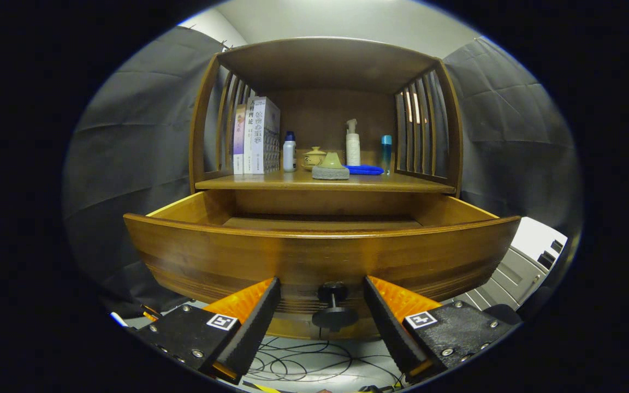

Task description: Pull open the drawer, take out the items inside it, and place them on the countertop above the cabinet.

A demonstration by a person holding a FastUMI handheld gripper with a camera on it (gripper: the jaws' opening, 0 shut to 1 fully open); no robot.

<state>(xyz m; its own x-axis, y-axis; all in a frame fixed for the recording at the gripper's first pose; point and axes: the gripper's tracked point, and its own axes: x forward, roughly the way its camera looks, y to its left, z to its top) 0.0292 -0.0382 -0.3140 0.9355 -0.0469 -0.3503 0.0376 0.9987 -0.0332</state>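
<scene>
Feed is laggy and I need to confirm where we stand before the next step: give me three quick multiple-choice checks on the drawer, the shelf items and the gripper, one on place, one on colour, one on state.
1. Where is the drawer knob?
A. Between the two fingers, untouched
B. Beyond the right finger
C. On the countertop

2. What colour is the cloth lying on the countertop?
A. Red
B. Blue
C. White

3. What state is the drawer in?
A. Fully closed
B. Removed from the cabinet
C. Pulled open

Answers:
1 A: the knob sits in the gap of the gripper, with space on both sides, so the fingers are open.
2 B: the folded cloth beside the white pump bottle is bright blue.
3 C: the drawer front stands well forward of the countertop and its inside walls show.
</scene>
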